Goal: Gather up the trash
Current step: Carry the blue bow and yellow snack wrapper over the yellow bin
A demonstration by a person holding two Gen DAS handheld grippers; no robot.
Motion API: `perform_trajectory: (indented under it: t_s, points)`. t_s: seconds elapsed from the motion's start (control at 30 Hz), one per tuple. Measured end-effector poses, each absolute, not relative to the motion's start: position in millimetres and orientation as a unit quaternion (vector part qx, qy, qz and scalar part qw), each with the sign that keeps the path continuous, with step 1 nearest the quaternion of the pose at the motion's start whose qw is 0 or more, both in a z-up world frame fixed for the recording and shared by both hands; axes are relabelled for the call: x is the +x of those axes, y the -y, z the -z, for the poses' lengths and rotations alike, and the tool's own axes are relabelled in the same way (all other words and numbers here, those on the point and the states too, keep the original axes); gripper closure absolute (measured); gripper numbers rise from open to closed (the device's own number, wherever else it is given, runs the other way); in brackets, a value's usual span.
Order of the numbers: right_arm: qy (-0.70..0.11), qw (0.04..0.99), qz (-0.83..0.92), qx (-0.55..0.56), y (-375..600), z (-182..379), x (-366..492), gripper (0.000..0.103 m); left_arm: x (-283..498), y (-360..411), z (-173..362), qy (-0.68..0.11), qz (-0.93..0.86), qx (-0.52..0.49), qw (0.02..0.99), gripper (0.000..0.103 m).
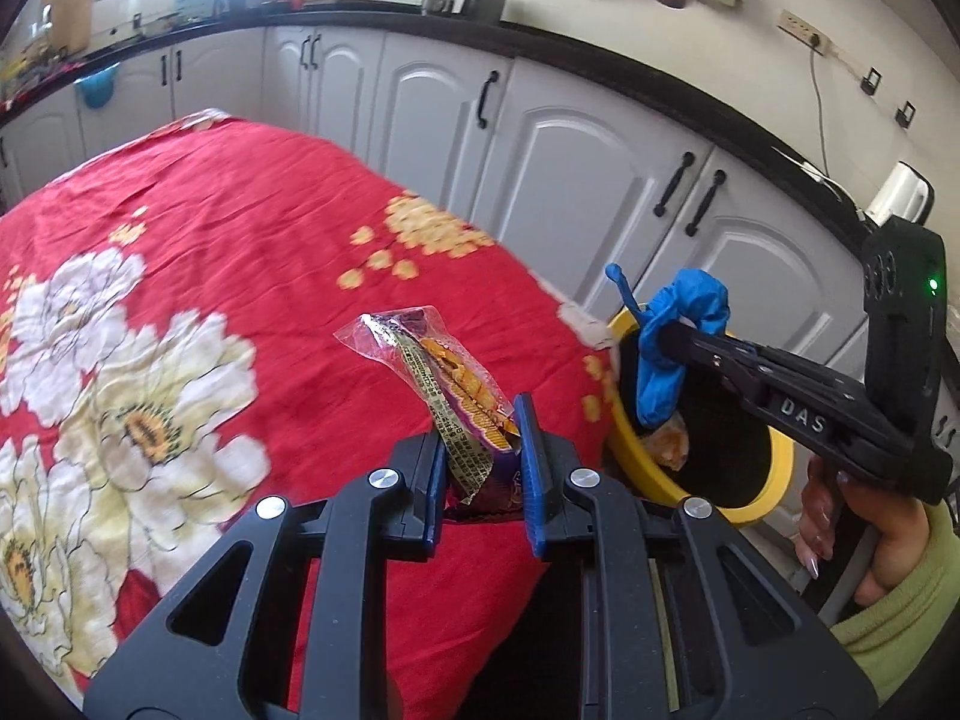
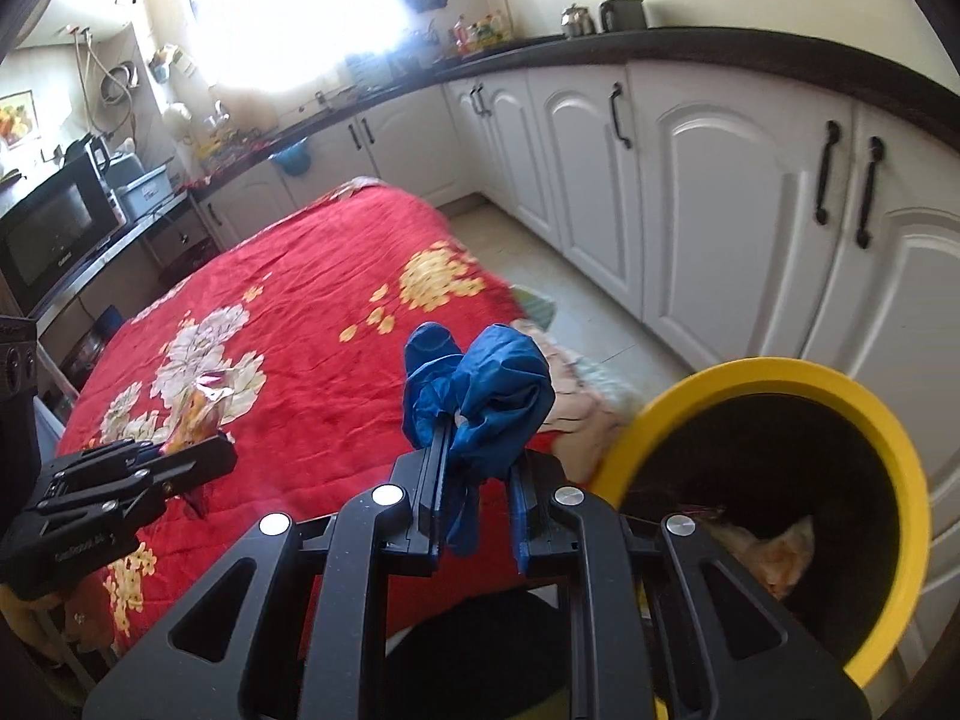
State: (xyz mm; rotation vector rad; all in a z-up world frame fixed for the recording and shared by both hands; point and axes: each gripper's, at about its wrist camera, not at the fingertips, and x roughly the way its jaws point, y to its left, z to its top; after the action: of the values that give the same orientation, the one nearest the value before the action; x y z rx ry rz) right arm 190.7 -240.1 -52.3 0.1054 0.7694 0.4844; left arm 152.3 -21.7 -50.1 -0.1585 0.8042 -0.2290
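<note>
My left gripper (image 1: 480, 450) is shut on a crumpled snack wrapper (image 1: 447, 384), purple and orange with a clear end, held above the red flowered tablecloth (image 1: 240, 228). My right gripper (image 2: 477, 468) is shut on a crumpled blue glove (image 2: 486, 402). In the left wrist view the right gripper (image 1: 666, 336) holds the glove (image 1: 678, 336) over the rim of the yellow bin (image 1: 774, 480) beside the table's right edge. The bin (image 2: 900, 480) has a black inside with orange trash (image 2: 774, 558) in it. The left gripper (image 2: 180, 450) with the wrapper (image 2: 198, 408) shows at the left of the right wrist view.
White cabinets (image 1: 570, 180) with black handles run behind the table under a black counter (image 1: 600, 60). A microwave (image 2: 54, 228) stands on the far left counter. A narrow strip of tiled floor (image 2: 570, 300) lies between table and cabinets.
</note>
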Motion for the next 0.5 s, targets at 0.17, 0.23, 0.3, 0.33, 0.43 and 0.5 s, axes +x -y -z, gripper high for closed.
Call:
perform_trajectory:
  t_s: [0.17,0.23,0.3,0.33,0.43,0.5]
  points:
    - [-0.362,0.906,-0.213,0.061,265.8,46.7,181.9,0.087,156.7,41.3,42.2,-0.382,0.126,-0.070,0.913,0.089]
    - [-0.358,0.909,-0.206,0.064,275.7,44.0,179.9,0.087,158.1,48.7,38.3,-0.378,0.133,-0.069,0.914,0.089]
    - [-0.354,0.911,-0.199,0.068,283.1,41.6,177.2,0.087,158.3,53.1,35.9,-0.375,0.137,-0.068,0.914,0.089]
    - [-0.352,0.913,-0.196,0.069,287.5,40.4,175.8,0.087,159.2,57.1,33.9,-0.373,0.140,-0.066,0.915,0.089]
    - [-0.347,0.916,-0.187,0.073,298.0,37.6,171.5,0.087,161.1,64.9,30.4,-0.370,0.146,-0.065,0.915,0.089]
    - [-0.342,0.919,-0.178,0.075,307.5,35.1,167.9,0.087,162.2,69.9,28.3,-0.368,0.151,-0.065,0.915,0.089]
